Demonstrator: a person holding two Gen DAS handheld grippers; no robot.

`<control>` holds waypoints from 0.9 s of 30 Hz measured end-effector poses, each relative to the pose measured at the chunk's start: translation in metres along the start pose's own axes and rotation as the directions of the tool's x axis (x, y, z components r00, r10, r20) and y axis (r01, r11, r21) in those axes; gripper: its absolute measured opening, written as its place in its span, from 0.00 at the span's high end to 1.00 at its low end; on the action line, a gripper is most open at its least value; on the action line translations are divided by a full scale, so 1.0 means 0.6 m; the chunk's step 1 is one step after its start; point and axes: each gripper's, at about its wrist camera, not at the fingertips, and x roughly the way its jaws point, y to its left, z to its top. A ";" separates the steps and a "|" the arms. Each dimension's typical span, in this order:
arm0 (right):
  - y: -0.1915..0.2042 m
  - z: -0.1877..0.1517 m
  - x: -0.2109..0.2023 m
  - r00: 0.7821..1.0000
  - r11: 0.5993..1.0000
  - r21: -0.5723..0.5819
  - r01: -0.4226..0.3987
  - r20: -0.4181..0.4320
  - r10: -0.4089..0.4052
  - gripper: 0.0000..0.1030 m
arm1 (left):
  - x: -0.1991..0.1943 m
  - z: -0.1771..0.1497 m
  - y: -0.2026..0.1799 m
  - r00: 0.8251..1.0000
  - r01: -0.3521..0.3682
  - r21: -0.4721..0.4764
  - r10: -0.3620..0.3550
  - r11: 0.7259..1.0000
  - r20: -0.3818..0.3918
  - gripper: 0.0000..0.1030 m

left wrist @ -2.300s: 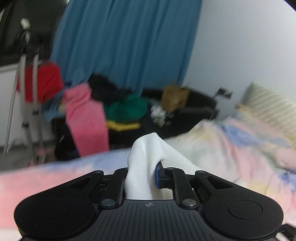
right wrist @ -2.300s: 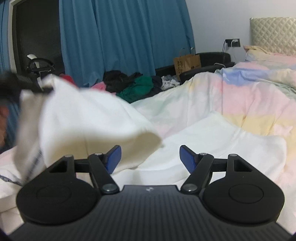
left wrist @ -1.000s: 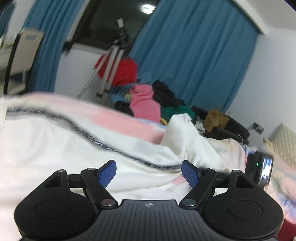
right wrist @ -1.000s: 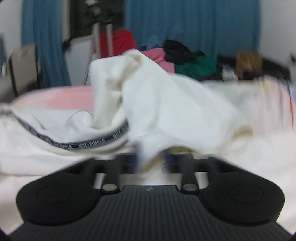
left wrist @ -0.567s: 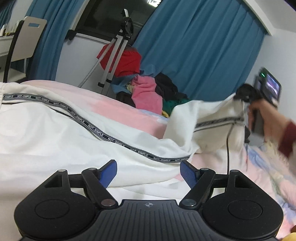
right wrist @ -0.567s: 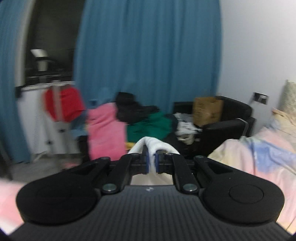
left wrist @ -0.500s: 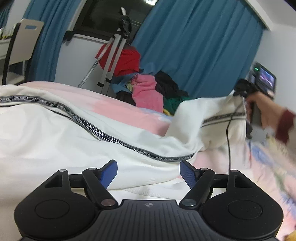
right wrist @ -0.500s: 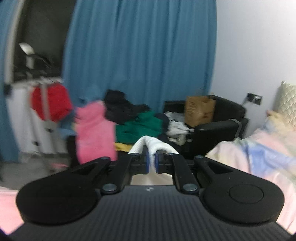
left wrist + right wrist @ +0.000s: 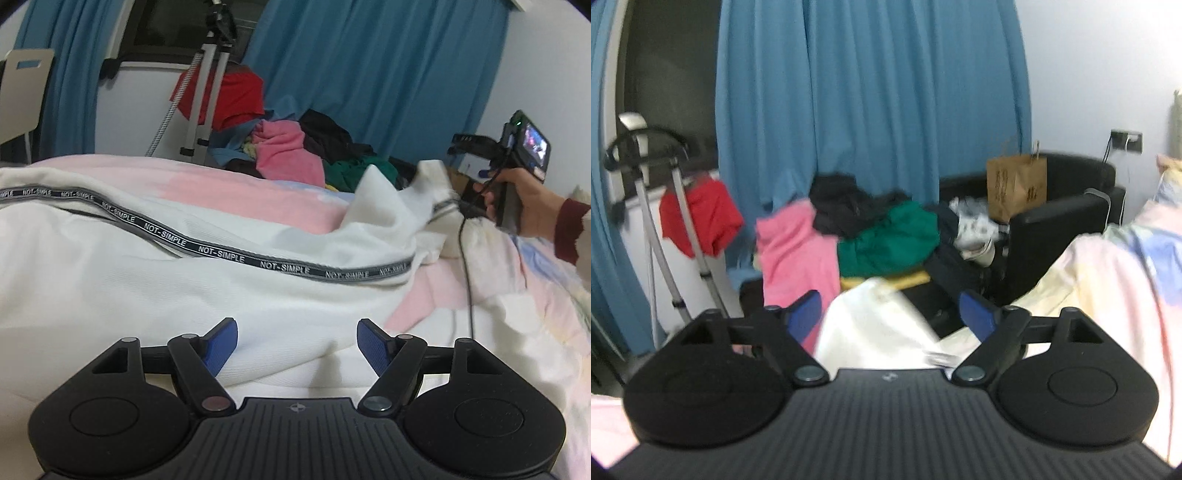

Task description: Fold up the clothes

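1. Progress, judged: fold at an early stage. White garment (image 9: 155, 280) with a black "NOT-SIMPLE" tape stripe (image 9: 221, 254) lies loosely spread on the pastel bedspread (image 9: 517, 295), bunched and wrinkled, with no crisp fold line visible. Flattening and every fold look left to do.
2. Left gripper (image 9: 296, 341): blue pads spread wide, nothing between them, hovering low over the near part of the garment.
3. Far right end of the garment is raised in a blurred peak (image 9: 424, 192), just beside the right gripper as seen from the left wrist. Whether it is touching, cannot tell.
4. Right gripper (image 9: 888, 315): pads spread apart. A blurred white flap of cloth (image 9: 875, 325) sits between them without being pinched; judged loose or dropping.
5. Containers: brown paper bag (image 9: 1015, 188) stands on the black armchair (image 9: 1052, 229); contents not visible. The chair seat also holds pale crumpled items.
6. Heap of pink, green and black clothes (image 9: 849, 236) is piled beside the chair, in no container; likely still to be folded.
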 end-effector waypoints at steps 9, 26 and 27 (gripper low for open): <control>-0.124 -0.114 -0.007 0.968 0.947 0.320 0.022 -0.244 0.060 0.20 | 0.018 -0.017 -0.014 0.997 -0.082 0.087 0.082 0.993 0.007 0.40; -0.113 -0.009 0.008 0.986 0.921 0.386 0.051 -0.165 0.014 0.95 | 0.034 0.037 0.032 0.991 0.030 -0.093 -0.018 0.995 0.135 0.97; -0.120 0.014 -0.016 0.994 0.922 0.386 0.033 -0.106 0.009 0.95 | 0.027 0.042 0.037 0.988 0.047 -0.108 -0.031 0.993 0.148 0.97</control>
